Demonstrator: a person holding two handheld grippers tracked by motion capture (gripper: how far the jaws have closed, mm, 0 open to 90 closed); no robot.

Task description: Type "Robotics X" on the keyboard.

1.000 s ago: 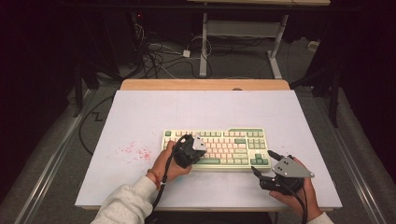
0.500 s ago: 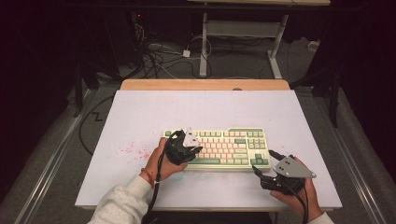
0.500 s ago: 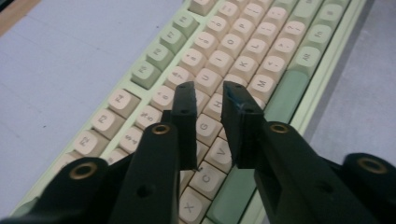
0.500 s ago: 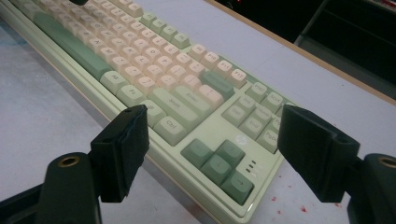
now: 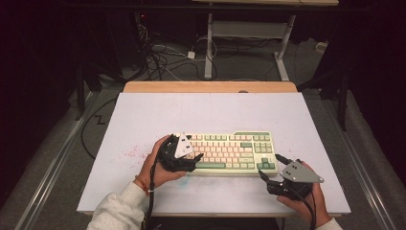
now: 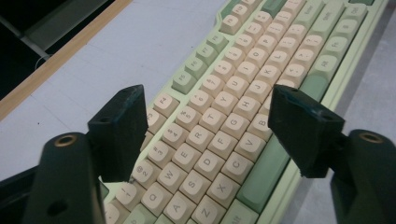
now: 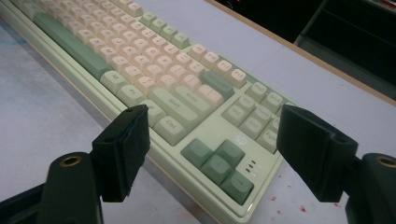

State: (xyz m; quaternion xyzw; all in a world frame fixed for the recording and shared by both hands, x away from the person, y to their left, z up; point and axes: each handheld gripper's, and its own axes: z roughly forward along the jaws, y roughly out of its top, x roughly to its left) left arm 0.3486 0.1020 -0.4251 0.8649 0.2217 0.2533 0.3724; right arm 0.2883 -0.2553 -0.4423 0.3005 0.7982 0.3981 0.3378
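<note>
Left hand-held gripper (image 5: 195, 157), jaws apart, over keyboard (image 5: 234, 149) left end. Right hand-held gripper (image 5: 269, 168), jaws apart, near its right corner on surface (image 5: 215, 110).

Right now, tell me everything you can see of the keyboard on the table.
The pale green plastic keyboard lies flat on the white table top, near the person's edge, its long side running across. Most keycaps are cream; the space bar, arrow keys and outer keys are darker green, and letter legends read clearly in the left gripper view. The left gripper hovers over its left end, fingers open, the right gripper sits open by its right front corner. Whether either touches it is unclear.
</note>
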